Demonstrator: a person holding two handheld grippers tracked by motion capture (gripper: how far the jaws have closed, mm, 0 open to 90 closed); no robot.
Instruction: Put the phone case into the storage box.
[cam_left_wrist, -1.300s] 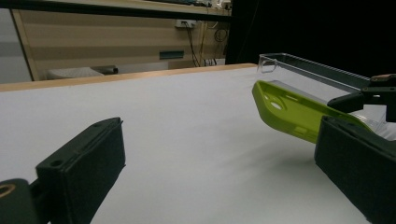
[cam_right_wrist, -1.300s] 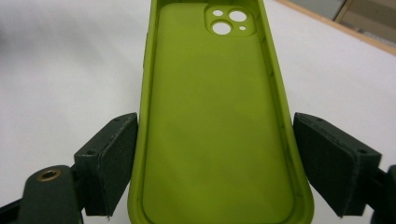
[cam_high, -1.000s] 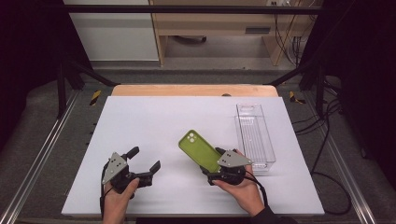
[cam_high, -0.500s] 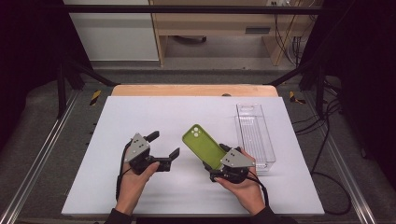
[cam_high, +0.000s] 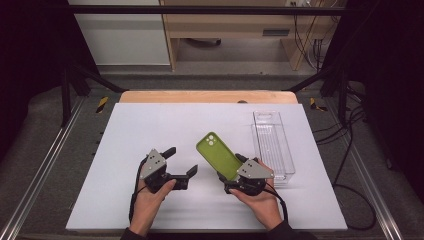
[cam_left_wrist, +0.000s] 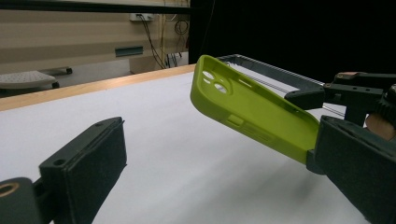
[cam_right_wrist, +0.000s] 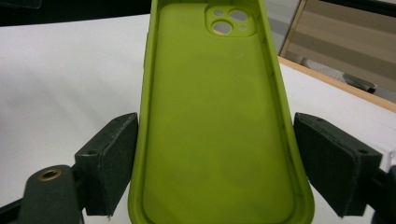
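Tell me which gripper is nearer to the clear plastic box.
Right. The right gripper, shut on the green phone case, sits just beside the clear plastic box. The left gripper, jaws open, is farther away, on the case's other side.

- A green phone case (cam_left_wrist: 252, 109) slants across the frame's centre-right, camera cut-outs at its upper end.
- Its lower end sits in the right gripper (cam_left_wrist: 327, 126) at the right edge.
- The left gripper (cam_left_wrist: 210, 186) rises from the bottom corners, jaws spread wide with nothing between them, above the white counter (cam_left_wrist: 177, 163).

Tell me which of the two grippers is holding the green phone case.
The right gripper holds it: its jaws clamp the long sides of the green phone case. The left gripper stands open beside it with nothing between its jaws.
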